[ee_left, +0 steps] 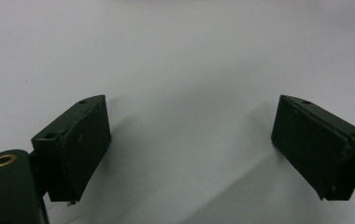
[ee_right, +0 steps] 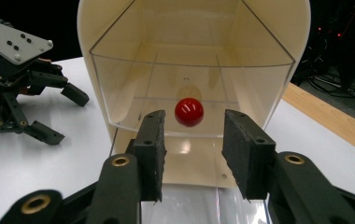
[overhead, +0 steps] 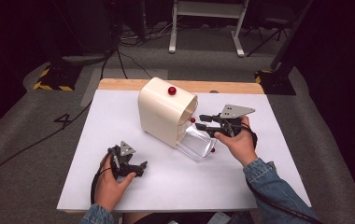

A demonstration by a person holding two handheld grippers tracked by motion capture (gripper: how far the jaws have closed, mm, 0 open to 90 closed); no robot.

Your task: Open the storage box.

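High view shows a cream box [overhead: 166, 112] with a rounded top standing near the middle of the white counter [overhead: 119, 121], and a clear drawer [overhead: 198, 142] is pulled out of its open front toward the person. The right gripper [overhead: 202, 121] is held level in front of this opening, probably because the drawer has a small red knob [ee_right: 188, 112] on its clear front and the jaws are lined up to it. In the right gripper view the jaws stand apart on both sides of the knob without touching it, so they are released and grasp nothing. The left gripper [overhead: 140, 168] rests low on the counter, well apart from the box, I think only to wait; in the left gripper view its jaws are spread wide over the bare counter. The box looks smooth and glossy, with one more red knob [overhead: 172, 90] on its top. The drawer is transparent with thin walls, and it appears empty. It may be light and could slide easily.
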